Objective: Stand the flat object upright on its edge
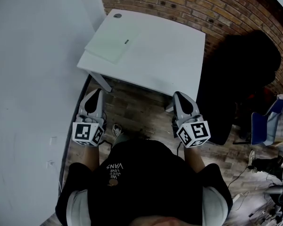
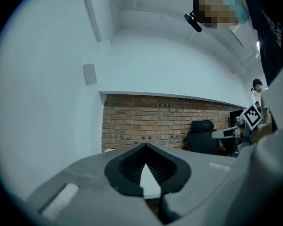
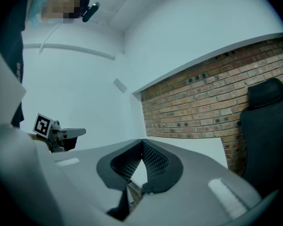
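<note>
1. Two walls meet behind the scene: a smooth white wall on the left and a rough red brick wall at the back.
2. The floor is laid in brown wood-look planks.
3. The white counter has a smooth matte top with rounded corners.
4. A black padded office chair stands just to the right of the counter.
5. The flat panel is a thin, pale rectangle. It lies flat on the counter's left part, near the front corner, and carries one small dark mark.
6. The left tongs and the right tongs are grey plastic with black ribbed pads. They are held over the floor short of the counter and well apart from the panel. Both are closed tip to tip and grip nothing.
7. Each carries a marker cube printed with black-and-white squares.
</note>
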Available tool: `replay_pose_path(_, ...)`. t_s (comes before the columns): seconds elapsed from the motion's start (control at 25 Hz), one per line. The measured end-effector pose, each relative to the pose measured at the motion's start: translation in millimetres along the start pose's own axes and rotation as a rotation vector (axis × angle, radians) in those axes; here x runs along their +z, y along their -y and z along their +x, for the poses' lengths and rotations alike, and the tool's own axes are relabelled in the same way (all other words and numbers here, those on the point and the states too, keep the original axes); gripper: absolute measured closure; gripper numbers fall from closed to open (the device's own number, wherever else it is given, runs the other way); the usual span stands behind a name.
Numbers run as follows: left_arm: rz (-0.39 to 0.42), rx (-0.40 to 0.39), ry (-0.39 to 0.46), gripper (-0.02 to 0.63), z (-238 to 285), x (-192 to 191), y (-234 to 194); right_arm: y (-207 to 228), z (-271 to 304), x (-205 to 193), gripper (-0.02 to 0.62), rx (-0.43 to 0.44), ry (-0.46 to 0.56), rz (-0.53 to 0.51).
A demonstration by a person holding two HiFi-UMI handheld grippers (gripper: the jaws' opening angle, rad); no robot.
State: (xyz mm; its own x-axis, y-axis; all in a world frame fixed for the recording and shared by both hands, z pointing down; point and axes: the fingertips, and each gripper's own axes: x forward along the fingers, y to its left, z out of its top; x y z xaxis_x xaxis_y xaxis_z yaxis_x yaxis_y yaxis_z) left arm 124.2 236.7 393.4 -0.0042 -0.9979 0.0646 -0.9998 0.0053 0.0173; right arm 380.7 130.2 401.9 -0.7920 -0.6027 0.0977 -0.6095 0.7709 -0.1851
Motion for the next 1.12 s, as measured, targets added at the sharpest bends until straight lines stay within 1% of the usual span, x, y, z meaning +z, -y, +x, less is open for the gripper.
replay_pose_path(0.16, 0.009, -0.027, -0.008, 0.607, 4.7, -0.8, -28.6, -18.3, 25.5, 0.1, 0.595, -0.018, 0.006, 0.008)
replay_pose_path(0.48, 0.010, -0.105, -0.024, 0.606, 17.9, -0.7, -86.8, -53.3, 72.3, -2.4, 0.595, -0.080, -0.001, 0.011)
replay_pose_path(0.8, 0.008, -0.151, -0.030, 0.606, 22.6, -1.2, -151.3, -92.7, 114.8, -5.2, 0.595, -0.140, 0.026, 0.015)
replay_pose_path(1.04, 0.013, -0.186, -0.039, 0.606, 21.0, -1.7, -189.1, -118.9, 138.1, -13.0, 0.595, -0.179, 0.032, 0.031)
replay_pose_path(1.12, 0.016, -0.186, -0.042, 0.606, 21.3, -5.5, -200.8, -125.6, 146.7, -15.9, 0.595, -0.180, 0.030, 0.037)
